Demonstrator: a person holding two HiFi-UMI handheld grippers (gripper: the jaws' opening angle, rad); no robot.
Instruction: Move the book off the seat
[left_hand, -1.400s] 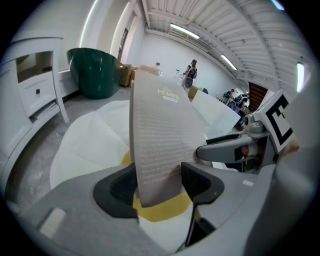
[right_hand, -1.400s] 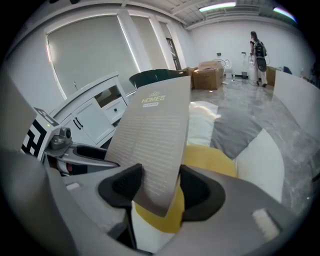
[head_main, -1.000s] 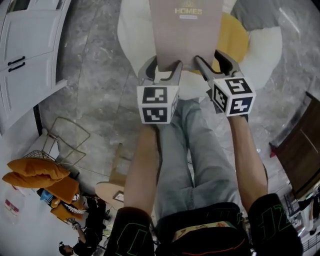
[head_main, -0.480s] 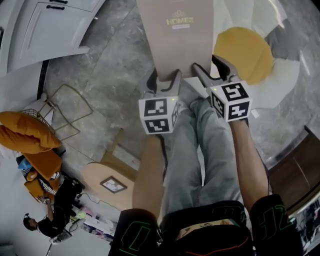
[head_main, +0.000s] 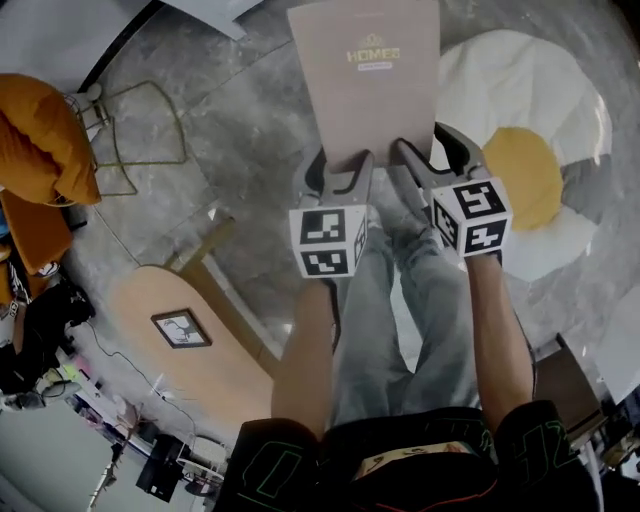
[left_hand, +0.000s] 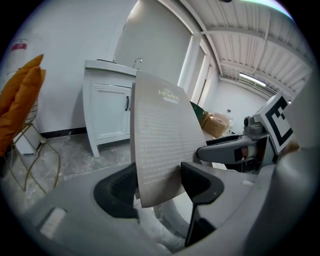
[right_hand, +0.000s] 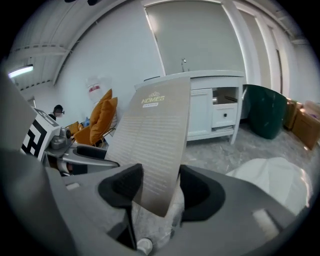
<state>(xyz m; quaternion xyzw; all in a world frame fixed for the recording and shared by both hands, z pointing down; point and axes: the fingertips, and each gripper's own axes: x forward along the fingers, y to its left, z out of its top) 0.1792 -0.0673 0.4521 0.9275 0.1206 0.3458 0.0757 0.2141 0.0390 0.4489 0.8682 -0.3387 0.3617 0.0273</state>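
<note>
Denim-clad legs (head_main: 400, 300) fill the near ground of the head view, and just above them the left tool (head_main: 338, 160) and the right tool (head_main: 425, 150) sit side by side. Each is clamped on the bottom edge of the beige book (head_main: 365, 80), which rises from them toward 12 o'clock and hangs clear of the floor and of any seat. Both gripper views confirm it: the cover is pinched between the dark pads of the left tool (left_hand: 160, 187) and of the right tool (right_hand: 157, 192). Two grips on one edge likely keep the thin, slightly bowed book (left_hand: 160, 135) from flopping or twisting while it is carried. At 3 o'clock lies a white egg-shaped cushion (head_main: 520, 170) with a yellow centre, probably the seat it belongs off. A pale wooden worktop (head_main: 215, 375) with a framed picture (head_main: 181, 328) sits at 8 o'clock, and a wire frame (head_main: 140, 130) and orange cushions (head_main: 40, 130) at 10 o'clock. Farther off stands a white cabinet (right_hand: 215, 110). Nothing visible blocks the grey stone floor (head_main: 250, 120) around the book.
</note>
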